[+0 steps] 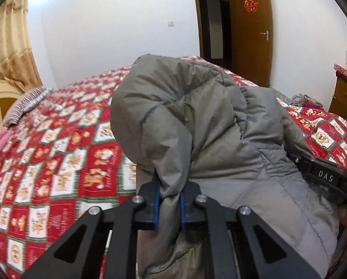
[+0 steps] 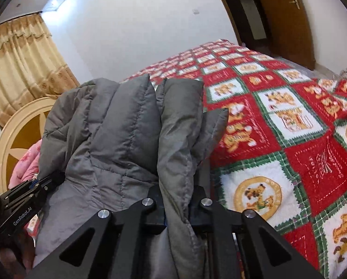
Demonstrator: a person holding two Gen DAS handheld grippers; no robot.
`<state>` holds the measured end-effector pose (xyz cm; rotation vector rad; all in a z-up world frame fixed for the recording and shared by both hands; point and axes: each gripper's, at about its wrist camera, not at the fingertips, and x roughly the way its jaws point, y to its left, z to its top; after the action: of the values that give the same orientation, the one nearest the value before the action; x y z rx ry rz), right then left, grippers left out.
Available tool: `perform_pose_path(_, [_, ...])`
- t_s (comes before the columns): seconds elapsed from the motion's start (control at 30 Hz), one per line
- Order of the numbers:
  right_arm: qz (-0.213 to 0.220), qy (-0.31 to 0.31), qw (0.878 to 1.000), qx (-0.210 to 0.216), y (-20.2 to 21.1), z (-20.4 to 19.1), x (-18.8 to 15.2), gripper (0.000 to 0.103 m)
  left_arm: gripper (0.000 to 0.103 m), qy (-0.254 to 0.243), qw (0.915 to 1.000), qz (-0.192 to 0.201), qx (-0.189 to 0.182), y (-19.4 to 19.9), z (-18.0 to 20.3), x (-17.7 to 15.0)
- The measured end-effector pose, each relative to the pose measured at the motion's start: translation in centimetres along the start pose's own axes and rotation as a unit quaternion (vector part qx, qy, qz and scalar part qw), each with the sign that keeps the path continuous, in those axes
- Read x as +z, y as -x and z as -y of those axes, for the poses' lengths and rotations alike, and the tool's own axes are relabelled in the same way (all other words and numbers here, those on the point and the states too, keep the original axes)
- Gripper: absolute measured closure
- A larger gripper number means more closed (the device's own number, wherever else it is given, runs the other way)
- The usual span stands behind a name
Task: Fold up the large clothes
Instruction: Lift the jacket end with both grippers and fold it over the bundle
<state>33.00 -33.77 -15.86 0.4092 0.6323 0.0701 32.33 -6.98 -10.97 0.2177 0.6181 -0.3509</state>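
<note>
Both grippers' fingers pinch grey jacket (image 1: 196,121); R gripper (image 1: 326,176) reads "DAS", L gripper (image 2: 22,211) "GenRobot.AI".

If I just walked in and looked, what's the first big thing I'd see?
The puffy grey jacket fills the middle of both views, lifted up in a bunch with the left gripper and the right gripper each pinching a fold of it. Behind and beside it spreads the bright red-and-white bedspread with little bears. Farther back, a brown door stands open at the upper right of the left view.
</note>
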Motion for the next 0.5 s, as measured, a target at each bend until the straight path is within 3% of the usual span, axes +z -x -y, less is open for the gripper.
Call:
perform_pose_path(0.23, [0.022, 0.017, 0.999, 0.042, 2.2, -4.2, 1.1, 0.095, 0.092, 0.024, 0.9987, 0.038, 0.024, 5.1, -3.7, 0.5])
perform_pose_path(0.5, [0.02, 0.056, 0.993, 0.098, 1.8, -11.5, 2.3, 0.095, 0.092, 0.054, 0.9948, 0.05, 0.07, 8.4, -9.8, -0.8])
